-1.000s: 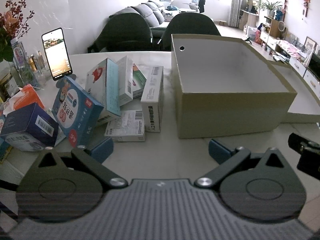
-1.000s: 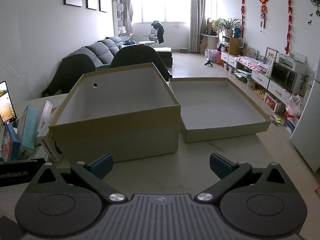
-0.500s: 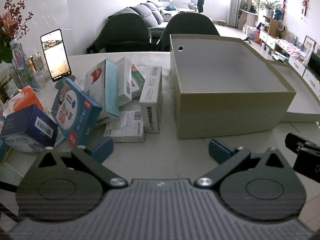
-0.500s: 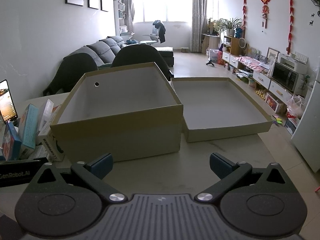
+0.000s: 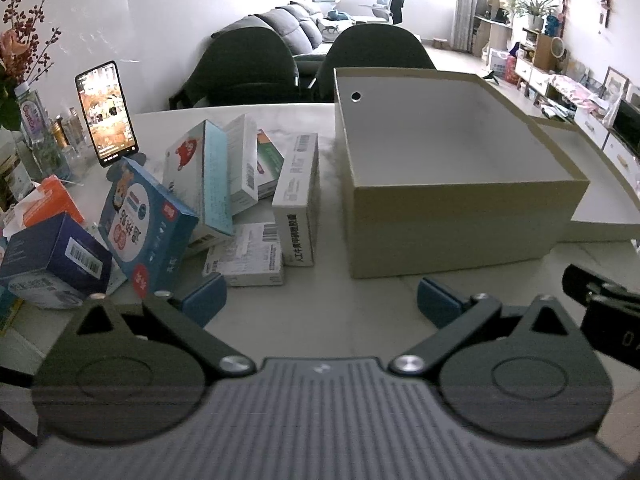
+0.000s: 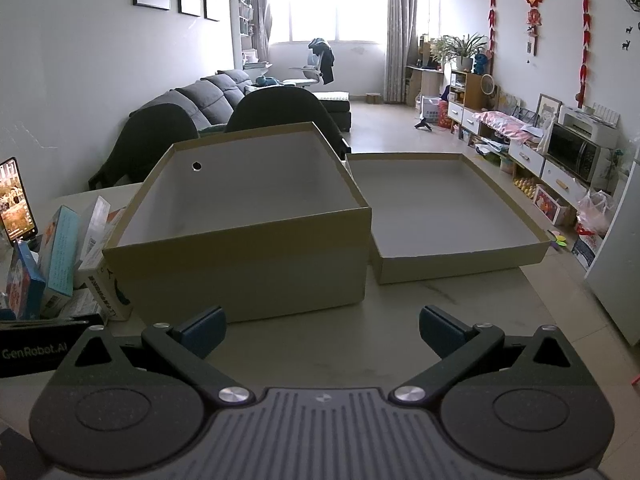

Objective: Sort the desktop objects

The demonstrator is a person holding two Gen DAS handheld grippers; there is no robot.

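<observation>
A heap of medicine boxes lies left of an empty brown cardboard box (image 5: 460, 216) on the pale table. Among them are a blue carton (image 5: 140, 224), a tall white-and-teal carton (image 5: 204, 176), an upright white carton (image 5: 298, 204) and a flat white one (image 5: 244, 254). My left gripper (image 5: 320, 304) hangs open over bare table in front of the heap, holding nothing. My right gripper (image 6: 322, 330) is open too, just before the cardboard box (image 6: 240, 268). The box lid (image 6: 448, 220) lies upturned to its right.
A phone (image 5: 106, 114) stands lit on a holder at the back left, with bottles and flowers beside it. A dark blue box (image 5: 52, 260) and an orange tissue pack (image 5: 48, 200) sit at the left edge. Two dark chairs (image 5: 248, 68) stand behind the table.
Both views have shifted only slightly; the left gripper has drifted a little toward the heap of boxes. Both grippers stay open and empty.
</observation>
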